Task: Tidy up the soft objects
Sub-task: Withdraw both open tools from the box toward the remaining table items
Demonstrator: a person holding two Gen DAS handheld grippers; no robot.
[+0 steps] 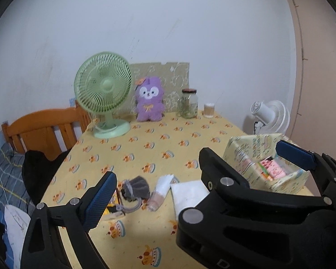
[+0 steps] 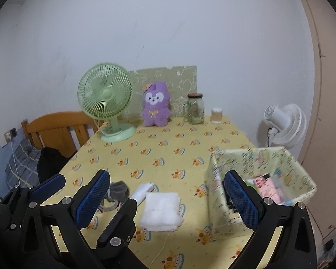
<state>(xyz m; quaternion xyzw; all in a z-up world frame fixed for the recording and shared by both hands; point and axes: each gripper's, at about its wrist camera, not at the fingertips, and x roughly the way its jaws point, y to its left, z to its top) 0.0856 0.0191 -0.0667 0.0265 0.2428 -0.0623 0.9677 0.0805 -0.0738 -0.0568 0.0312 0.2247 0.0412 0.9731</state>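
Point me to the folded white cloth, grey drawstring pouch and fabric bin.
folded white cloth (image 2: 161, 210), right wrist view, top face.
grey drawstring pouch (image 1: 137, 187), left wrist view, body.
fabric bin (image 2: 219, 192), right wrist view, front wall.

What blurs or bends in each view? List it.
Left wrist view: the door frame bows at the edge; the grey pouch is smeared. Right wrist view: the fabric basket is streaked, while the purple plush toy stays fairly sharp.

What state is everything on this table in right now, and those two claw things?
Left gripper: open, empty.
Right gripper: open, empty.
White cloth: folded, flat.
Grey pouch: crumpled.
Fabric bin: open, partly filled.
Plush toy: upright.
Jar: lidded.
Green fan: upright.
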